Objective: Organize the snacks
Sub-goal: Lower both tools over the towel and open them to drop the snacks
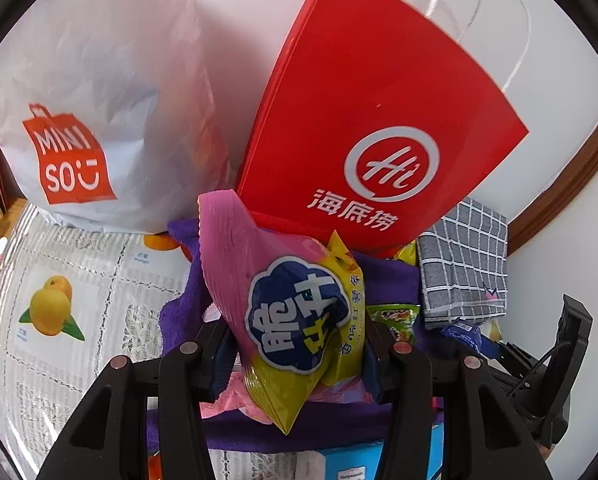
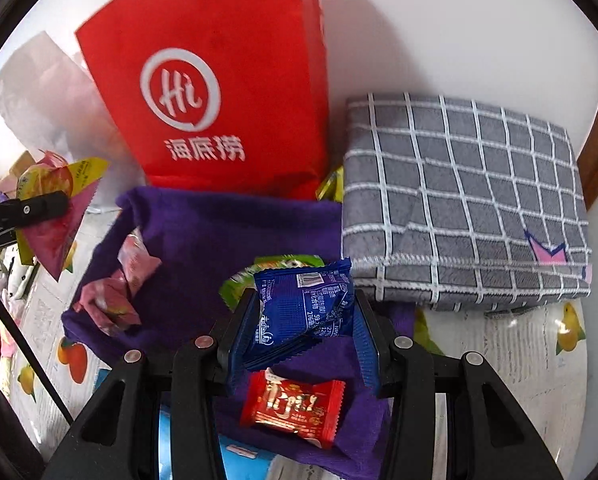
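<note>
Both hands are loaded, and that is where the risk starts. The left gripper has its fingers clamped on a pink-and-yellow snack bag, a puffy pouch pinched across its middle with its bottom corner hanging below the grip; a slick film bag held like that can slide out if the hand tips. The right gripper has its fingers closed on a small blue packet, crumpled and tilted, gripped more toward one edge than squarely (not a hold I would trust for a long carry). Below it on the purple cloth lie a red candy packet, a pink wrapped snack and a green packet half hidden behind the blue one, so a dropped packet would land among them and muddle the sorting. The red paper bag stands upright at the back of the surface, just beside the folded grey checked towel, with a white Miniso bag to its left. Both bags are tall and light; a nudge from either loaded hand could tip one onto the cloth. The two grippers also work close together, so a clash is possible.
</note>
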`<state>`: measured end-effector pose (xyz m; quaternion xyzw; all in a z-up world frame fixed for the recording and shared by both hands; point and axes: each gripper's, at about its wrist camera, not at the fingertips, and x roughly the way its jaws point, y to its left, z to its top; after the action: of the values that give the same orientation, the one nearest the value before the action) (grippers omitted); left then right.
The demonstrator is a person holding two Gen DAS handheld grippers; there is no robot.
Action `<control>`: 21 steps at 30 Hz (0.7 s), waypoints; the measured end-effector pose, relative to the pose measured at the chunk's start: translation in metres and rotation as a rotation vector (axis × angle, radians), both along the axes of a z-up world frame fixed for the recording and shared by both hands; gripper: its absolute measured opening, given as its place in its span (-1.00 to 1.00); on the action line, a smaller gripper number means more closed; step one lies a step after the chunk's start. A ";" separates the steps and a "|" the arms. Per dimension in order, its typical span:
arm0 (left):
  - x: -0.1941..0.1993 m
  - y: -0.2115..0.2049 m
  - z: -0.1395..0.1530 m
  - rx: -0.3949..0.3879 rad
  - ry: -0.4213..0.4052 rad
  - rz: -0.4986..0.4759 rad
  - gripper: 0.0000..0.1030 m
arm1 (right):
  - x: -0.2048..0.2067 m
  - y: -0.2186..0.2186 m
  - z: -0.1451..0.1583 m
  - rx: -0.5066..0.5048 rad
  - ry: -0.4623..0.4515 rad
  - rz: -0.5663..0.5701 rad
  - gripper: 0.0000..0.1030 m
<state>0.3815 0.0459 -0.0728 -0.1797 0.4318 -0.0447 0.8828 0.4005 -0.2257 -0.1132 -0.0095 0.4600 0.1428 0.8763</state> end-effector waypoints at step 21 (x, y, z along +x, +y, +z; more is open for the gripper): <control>0.016 0.001 -0.030 0.007 0.075 0.017 -0.06 | 0.018 0.012 -0.044 -0.057 0.144 -0.006 -0.10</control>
<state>0.3980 0.0471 -0.1030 -0.1816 0.4631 -0.0290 0.8670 0.4181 -0.2137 -0.1569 -0.0225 0.5258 0.1273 0.8407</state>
